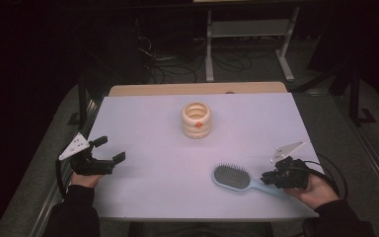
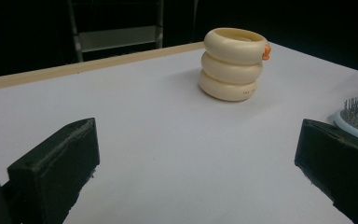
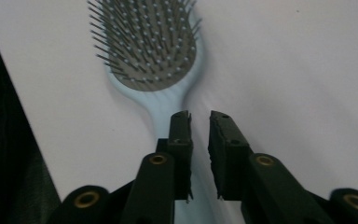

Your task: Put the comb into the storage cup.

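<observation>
Two black grippers are at work over the white table top [image 1: 153, 123]. The right gripper [image 3: 199, 116] sits over the slim handle of the pale blue plastic hairbrush with grey bristles [image 1: 237, 178], which lies flat, bristles up, near the front right edge of the table. Its jaws are nearly closed, with only a narrow slit between them, and they straddle the handle; whether the pads already pinch it or merely hover above I cannot tell from the right gripper view.

The left gripper [image 1: 106, 150] hangs above the front left of the table, jaws spread wide and holding nothing, well apart from the brush.

Risks, as I judge them: the handle is smooth and thin, so a grip taken this far back could let the heavy head droop or swing once lifted. If the jaws close off-centre, the brush may twist out and slide off the near edge. The cream stacked-ring pot with an orange dot [image 1: 196, 120] stands mid-table; a careless sweep could knock it.
</observation>
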`<state>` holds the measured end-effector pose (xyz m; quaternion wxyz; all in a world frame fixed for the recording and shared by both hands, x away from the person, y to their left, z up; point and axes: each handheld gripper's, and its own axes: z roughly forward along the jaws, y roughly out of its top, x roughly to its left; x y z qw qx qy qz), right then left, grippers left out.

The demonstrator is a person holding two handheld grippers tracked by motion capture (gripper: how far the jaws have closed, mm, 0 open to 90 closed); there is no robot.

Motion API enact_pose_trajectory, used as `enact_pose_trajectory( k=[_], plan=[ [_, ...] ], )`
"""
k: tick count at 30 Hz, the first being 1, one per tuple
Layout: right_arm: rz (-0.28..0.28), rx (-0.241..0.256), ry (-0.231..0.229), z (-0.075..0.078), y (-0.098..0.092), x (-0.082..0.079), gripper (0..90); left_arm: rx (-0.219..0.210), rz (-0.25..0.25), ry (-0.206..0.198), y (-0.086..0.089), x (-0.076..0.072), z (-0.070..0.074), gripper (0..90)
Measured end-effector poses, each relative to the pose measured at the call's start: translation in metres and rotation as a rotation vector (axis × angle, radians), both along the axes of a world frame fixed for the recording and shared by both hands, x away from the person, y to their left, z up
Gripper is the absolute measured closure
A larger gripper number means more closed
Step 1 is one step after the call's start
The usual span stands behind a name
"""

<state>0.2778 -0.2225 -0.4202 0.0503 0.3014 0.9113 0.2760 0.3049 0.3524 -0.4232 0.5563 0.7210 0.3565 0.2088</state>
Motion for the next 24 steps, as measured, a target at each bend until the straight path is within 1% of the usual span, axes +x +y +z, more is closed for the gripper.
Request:
enact_pose_trajectory(
  k=[2, 3, 6, 10, 15, 19, 21, 24],
  plan=[
    [0.014, -0.011, 0.004, 0.004, 0.004, 0.0, 70.9, 0.001, 0.001, -0.001, 0.0, 0.0, 0.0, 0.0],
    [0.017, -0.017, 0.015, 0.006, 0.006, 0.0, 69.3, 0.001, 0.0, 0.0, 0.0, 0.0, 0.0, 0.0],
    [0.027, -0.038, 0.019, 0.009, 0.01, 0.001, 65.3, 0.0, 0.0, -0.001, 0.0, 0.0, 0.0, 0.0],
    [0.037, -0.064, 0.026, 0.011, 0.014, 0.002, 57.8, -0.004, 0.001, -0.001, 0.0, 0.0, 0.0, 0.0],
    [0.07, -0.093, 0.041, 0.013, 0.02, 0.004, 42.9, -0.002, 0.0, 0.0, 0.0, 0.0, 0.0, 0.0],
    [0.098, -0.135, 0.049, 0.011, 0.026, 0.005, 34.7, -0.002, 0.001, -0.001, 0.0, 0.0, 0.0, 0.0],
    [0.11, -0.142, 0.061, 0.01, 0.028, 0.006, 30.8, -0.002, 0.0, -0.001, 0.0, 0.0, 0.0, 0.0],
    [0.131, -0.156, 0.081, 0.008, 0.031, 0.009, 19.9, -0.003, 0.0, -0.001, 0.0, 0.0, 0.0, 0.0]
  ],
)
